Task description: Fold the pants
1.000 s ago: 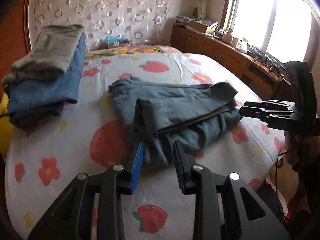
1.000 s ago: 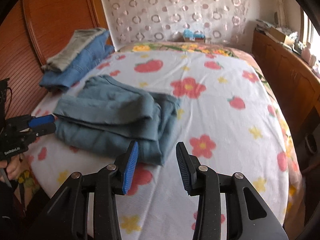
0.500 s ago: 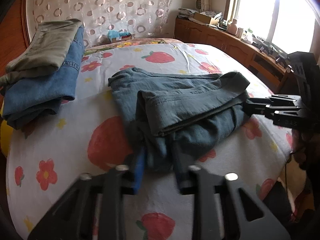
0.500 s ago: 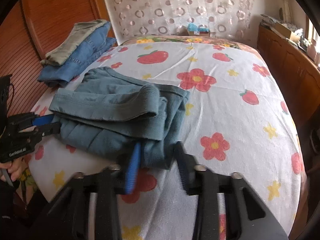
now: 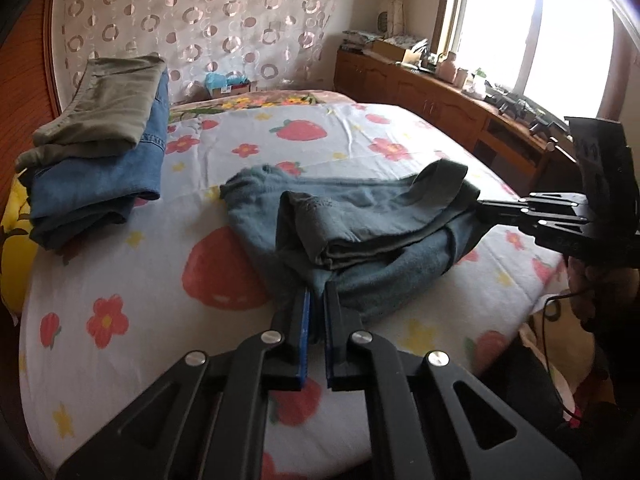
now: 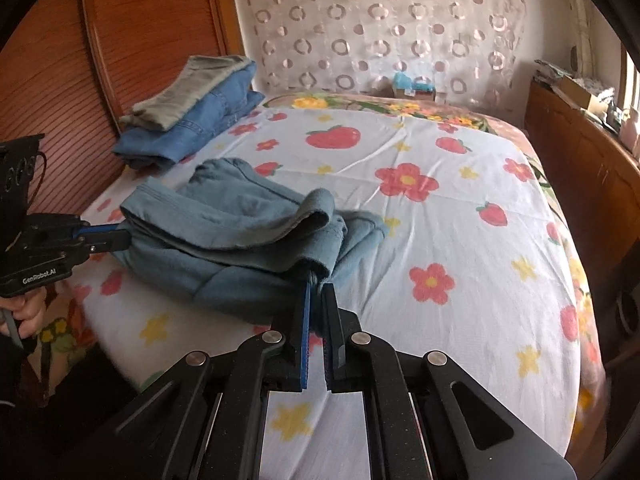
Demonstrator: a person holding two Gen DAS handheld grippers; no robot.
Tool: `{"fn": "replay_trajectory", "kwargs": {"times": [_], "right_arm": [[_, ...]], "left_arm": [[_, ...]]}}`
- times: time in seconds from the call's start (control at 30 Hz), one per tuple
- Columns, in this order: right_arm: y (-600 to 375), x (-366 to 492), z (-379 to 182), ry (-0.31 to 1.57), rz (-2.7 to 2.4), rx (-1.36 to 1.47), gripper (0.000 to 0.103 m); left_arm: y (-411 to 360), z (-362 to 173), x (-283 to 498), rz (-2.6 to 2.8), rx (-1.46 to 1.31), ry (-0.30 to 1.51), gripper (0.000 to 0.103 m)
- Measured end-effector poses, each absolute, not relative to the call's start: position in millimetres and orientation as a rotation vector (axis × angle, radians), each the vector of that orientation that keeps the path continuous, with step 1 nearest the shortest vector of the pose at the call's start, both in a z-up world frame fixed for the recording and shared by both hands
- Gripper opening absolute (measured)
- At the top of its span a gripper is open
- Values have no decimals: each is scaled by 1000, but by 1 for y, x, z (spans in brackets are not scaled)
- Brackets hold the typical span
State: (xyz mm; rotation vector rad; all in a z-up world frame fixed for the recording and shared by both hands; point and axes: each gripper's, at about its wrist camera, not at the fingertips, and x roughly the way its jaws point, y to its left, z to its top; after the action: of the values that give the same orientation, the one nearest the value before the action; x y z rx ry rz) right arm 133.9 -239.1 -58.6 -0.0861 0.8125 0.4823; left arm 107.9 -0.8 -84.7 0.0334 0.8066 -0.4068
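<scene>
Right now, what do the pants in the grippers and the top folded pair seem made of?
The grey-blue pants: soft matte fabric, perhaps brushed cotton; it drapes in thick limp folds. The olive pair on the blue jeans: smoother matte weave, probably cotton twill.

Bare bedsheet (image 6: 460, 208) beyond the pants (image 6: 240, 236), folded stack (image 6: 188, 116) at the headboard (image 6: 156, 28), cabinets (image 6: 580, 152) flanking the far side

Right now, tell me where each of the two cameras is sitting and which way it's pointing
Left wrist: on the left gripper, looking down across the bed; its jaws pinch the teal pants; right gripper enters at right.
Right wrist: on the right gripper, same downward slant, pinching the pants' other near corner; left gripper and a hand show at left.
Shared: pants, folded clothes stack, circle-patterned curtain.
</scene>
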Motion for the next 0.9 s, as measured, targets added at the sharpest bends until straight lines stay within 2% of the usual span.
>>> {"fn": "replay_trajectory", "kwargs": {"times": [0.13,0.27,0.4,0.9], "right_arm": [[-239,125,-62,834,465,-104,3],[-237,122,-63,827,461,-124,16],[-235,123,-60,816,472,-126,47],[-209,146,-82,880,463,-264,49]], "left_arm": [[-9,-86,101,-409,85,804,5],[-11,-88,102,-422,95,813,9],[-9,-83,102,-422,77,802,11],[-6,-93,109,-420,76,833,14]]}}
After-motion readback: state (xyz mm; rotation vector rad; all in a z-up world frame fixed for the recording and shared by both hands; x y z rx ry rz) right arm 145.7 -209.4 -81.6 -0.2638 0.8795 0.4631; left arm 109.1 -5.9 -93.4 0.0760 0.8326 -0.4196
